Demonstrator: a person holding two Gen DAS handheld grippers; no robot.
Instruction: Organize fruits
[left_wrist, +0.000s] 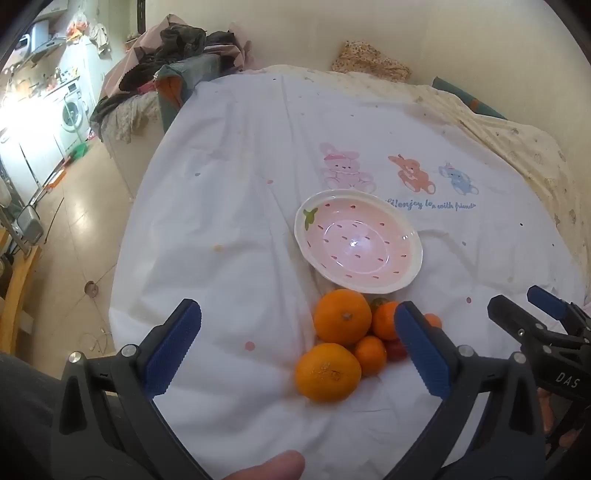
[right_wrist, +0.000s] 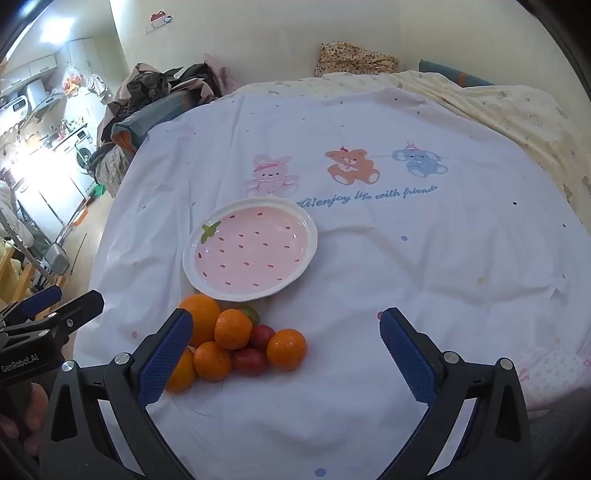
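Note:
A pink strawberty-patterned bowl (left_wrist: 357, 244) (right_wrist: 250, 248) sits empty on a white printed sheet (left_wrist: 229, 206) (right_wrist: 406, 258). Just in front of it lies a pile of fruit: two large oranges (left_wrist: 342, 316) (left_wrist: 327, 371), several small mandarins (right_wrist: 232, 328) (right_wrist: 286, 349) and red tomatoes (right_wrist: 249, 361). My left gripper (left_wrist: 297, 317) hovers above the pile's near left side, jaws wide open and holding nothing. My right gripper (right_wrist: 286, 325) is open too, to the right of the pile, with the rightmost mandarin showing between its fingers but untouched. Each gripper shows at the edge of the other's view.
The sheet covers a bed with a yellowish blanket (right_wrist: 517, 110) at the far right. A heap of clothes (left_wrist: 177, 48) lies at the far left corner. Left of the bed is tiled floor (left_wrist: 81, 221) and a kitchen with a washing machine (left_wrist: 72, 110).

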